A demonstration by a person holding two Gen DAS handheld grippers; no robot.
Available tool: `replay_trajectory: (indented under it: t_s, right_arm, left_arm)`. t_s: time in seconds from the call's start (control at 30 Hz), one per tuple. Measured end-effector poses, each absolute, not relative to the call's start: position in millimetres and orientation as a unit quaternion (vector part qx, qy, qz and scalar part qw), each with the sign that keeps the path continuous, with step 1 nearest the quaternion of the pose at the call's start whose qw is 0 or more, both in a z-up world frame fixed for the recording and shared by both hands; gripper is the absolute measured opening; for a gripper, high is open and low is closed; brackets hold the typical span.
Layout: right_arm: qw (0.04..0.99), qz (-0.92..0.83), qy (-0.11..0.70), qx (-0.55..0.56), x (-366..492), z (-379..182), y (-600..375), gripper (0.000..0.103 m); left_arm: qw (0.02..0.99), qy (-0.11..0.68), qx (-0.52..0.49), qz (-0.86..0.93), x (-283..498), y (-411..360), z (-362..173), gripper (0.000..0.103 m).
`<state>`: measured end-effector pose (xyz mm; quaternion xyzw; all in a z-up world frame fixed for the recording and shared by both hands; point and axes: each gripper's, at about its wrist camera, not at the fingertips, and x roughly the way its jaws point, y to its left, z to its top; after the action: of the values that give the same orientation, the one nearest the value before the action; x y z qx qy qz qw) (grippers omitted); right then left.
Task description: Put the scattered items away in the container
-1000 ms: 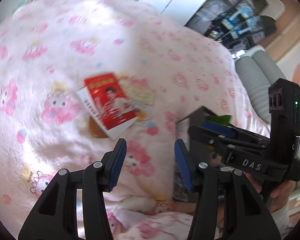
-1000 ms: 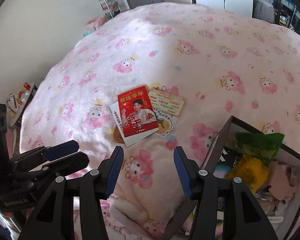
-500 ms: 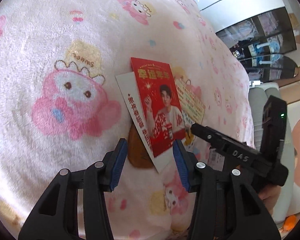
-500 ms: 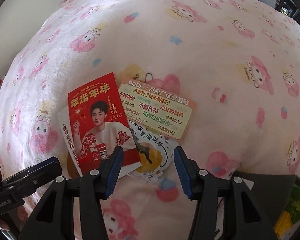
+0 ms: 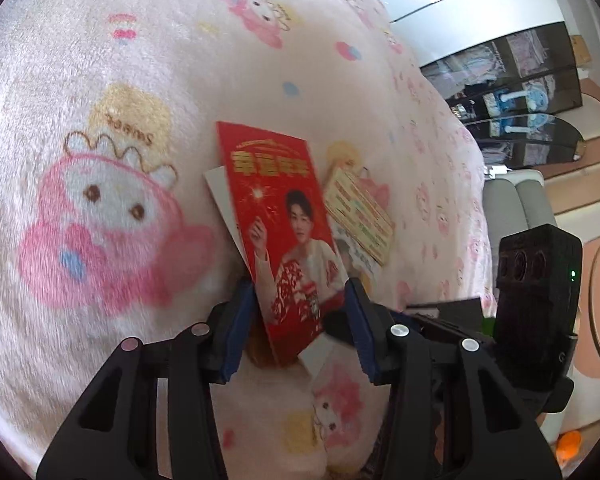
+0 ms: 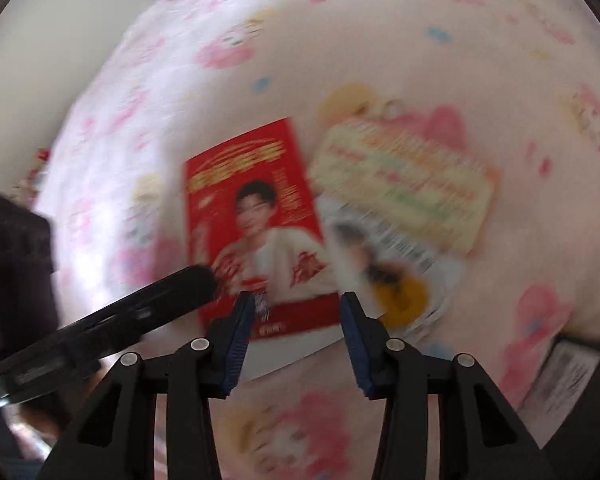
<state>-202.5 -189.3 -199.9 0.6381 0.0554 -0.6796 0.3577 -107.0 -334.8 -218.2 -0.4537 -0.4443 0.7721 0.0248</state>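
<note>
Red portrait card [image 5: 278,216]: one. Yellow text card [image 5: 358,210]: one. Round sticker sheet [image 6: 396,280]: one. Pink cartoon blanket [image 5: 100,80]: one.

The left gripper [image 5: 300,304] hangs low over a pink cartoon-print blanket [image 5: 120,80], its jaws spread to either side of the near end of a red card [image 5: 278,236] printed with a man's portrait. White paper [image 5: 220,192] lies under the card, and a yellow card [image 5: 358,216] just beside it. The right gripper [image 5: 536,312] sits close at the right.
</note>
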Motion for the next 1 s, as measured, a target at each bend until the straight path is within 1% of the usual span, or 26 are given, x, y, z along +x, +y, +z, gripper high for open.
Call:
replay_trajectory:
  t_s: [0.07,0.13,0.2,0.27,0.4,0.5,0.63,0.7,0.8,0.93,1.0]
  right_arm:
    - [0.369,-0.686,0.070,0.623,-188.5,-189.0,-187.2,0.040]
    - [0.342,-0.723,0.100,0.592,-188.6,-177.8,-184.2,0.040]
    - [0.308,-0.746,0.113,0.580,-202.8,-174.6,-183.5,0.040]
    - [0.279,-0.752,0.115,0.586,-222.5,-178.9,-183.7,0.040]
    - [0.257,-0.741,0.116,0.610,-241.3,-203.7,-184.5,0.040]
    - [0.260,-0.734,0.109,0.618,-242.5,-209.7,-184.9,0.041]
    - [0.319,-0.691,0.085,0.643,-230.1,-208.0,-192.0,0.040]
    - [0.343,-0.667,0.072,0.658,-223.1,-209.6,-194.5,0.039]
    - [0.357,-0.658,0.059,0.660,-213.4,-206.0,-192.5,0.039]
    - [0.344,-0.694,0.077,0.628,-213.8,-188.9,-189.0,0.039]
    - [0.332,-0.699,0.078,0.629,-222.4,-187.9,-187.2,0.039]
  left_arm:
    - [0.012,-0.438,-0.454,0.776,-98.5,-334.5,-213.1,0.046]
    - [-0.007,-0.433,-0.454,0.779,-95.9,-339.8,-214.1,0.046]
    - [-0.019,-0.448,-0.456,0.769,-95.8,-347.1,-221.6,0.046]
    - [-0.017,-0.464,-0.451,0.762,-96.3,-351.3,-227.5,0.046]
    - [-0.022,-0.455,-0.453,0.766,-104.6,-350.8,-231.9,0.045]
    - [-0.025,-0.444,-0.458,0.770,-112.0,-347.5,-233.2,0.038]
    - [-0.022,-0.437,-0.463,0.771,-113.3,-342.1,-233.1,0.027]
    - [-0.019,-0.434,-0.469,0.769,-110.0,-338.0,-233.8,0.027]
    - [0.013,-0.449,-0.473,0.758,-99.1,-335.5,-236.0,0.027]
    - [0.009,-0.443,-0.477,0.759,-88.7,-336.5,-235.0,0.027]
    - [-0.006,-0.454,-0.472,0.756,-87.8,-343.4,-236.9,0.027]
